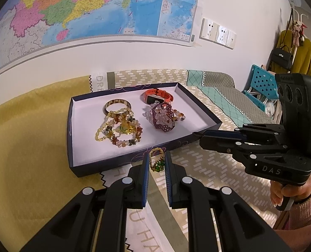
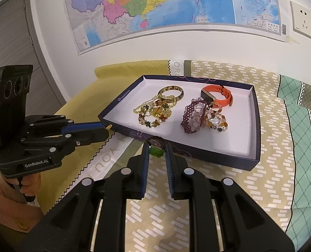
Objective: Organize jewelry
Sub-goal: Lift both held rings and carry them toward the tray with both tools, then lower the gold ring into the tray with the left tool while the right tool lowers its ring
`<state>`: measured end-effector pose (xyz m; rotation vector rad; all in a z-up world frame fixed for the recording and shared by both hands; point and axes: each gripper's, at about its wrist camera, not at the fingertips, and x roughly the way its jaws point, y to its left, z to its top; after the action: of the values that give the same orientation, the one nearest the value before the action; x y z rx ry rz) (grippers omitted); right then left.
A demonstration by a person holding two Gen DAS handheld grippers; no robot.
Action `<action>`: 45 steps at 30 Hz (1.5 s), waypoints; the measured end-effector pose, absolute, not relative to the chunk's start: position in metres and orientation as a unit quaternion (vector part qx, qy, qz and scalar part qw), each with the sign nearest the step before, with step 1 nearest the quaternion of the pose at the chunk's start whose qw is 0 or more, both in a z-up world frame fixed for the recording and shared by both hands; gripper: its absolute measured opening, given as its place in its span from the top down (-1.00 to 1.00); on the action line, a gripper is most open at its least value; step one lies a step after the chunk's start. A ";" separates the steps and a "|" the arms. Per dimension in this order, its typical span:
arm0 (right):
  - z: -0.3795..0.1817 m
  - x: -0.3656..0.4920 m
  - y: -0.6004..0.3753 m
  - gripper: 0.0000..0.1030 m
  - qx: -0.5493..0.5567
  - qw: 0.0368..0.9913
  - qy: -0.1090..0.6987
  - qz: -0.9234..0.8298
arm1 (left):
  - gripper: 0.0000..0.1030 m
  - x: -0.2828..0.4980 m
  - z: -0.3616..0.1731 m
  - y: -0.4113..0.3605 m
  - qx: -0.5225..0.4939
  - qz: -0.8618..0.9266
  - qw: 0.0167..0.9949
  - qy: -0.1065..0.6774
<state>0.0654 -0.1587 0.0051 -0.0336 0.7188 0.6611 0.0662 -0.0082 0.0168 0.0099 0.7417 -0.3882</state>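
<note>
A dark box tray [image 1: 71,130] [image 2: 257,126] with a white floor lies on the bed. It holds a brown bangle [image 1: 117,105], yellow and amber bead strands [image 1: 117,132] [image 2: 153,113], a purple beaded bracelet [image 1: 162,117] [image 2: 192,115] and an orange watch [image 1: 158,95] [image 2: 218,94]. My left gripper [image 1: 157,161] is shut on a gold bead bracelet with green stones [image 1: 156,159] just in front of the tray. My right gripper [image 2: 157,151] is shut on a dark bead bracelet with a green pendant [image 2: 155,148] at the tray's near edge.
Patterned bedspread [image 2: 218,189] and a yellow cloth [image 1: 29,157] cover the bed. A map [image 1: 92,6] hangs on the wall behind. A blue chair [image 1: 260,84] and hanging clothes stand at the far right.
</note>
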 end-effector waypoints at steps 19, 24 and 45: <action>0.007 0.074 -0.156 0.69 -0.019 0.884 0.344 0.317 | 0.75 0.075 0.019 -0.007 0.002 -0.181 0.916 0.359; 0.007 0.078 -0.156 0.69 -0.017 0.883 0.346 0.318 | 0.74 0.078 0.018 -0.005 0.001 -0.177 0.916 0.361; 0.005 0.091 -0.156 0.69 -0.018 0.884 0.349 0.311 | 0.73 0.091 0.019 -0.004 0.005 -0.168 0.917 0.362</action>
<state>0.0915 -0.1559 0.0054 -0.0375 0.7264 0.6474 0.0911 -0.0038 0.0187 0.0108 0.7447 -0.3455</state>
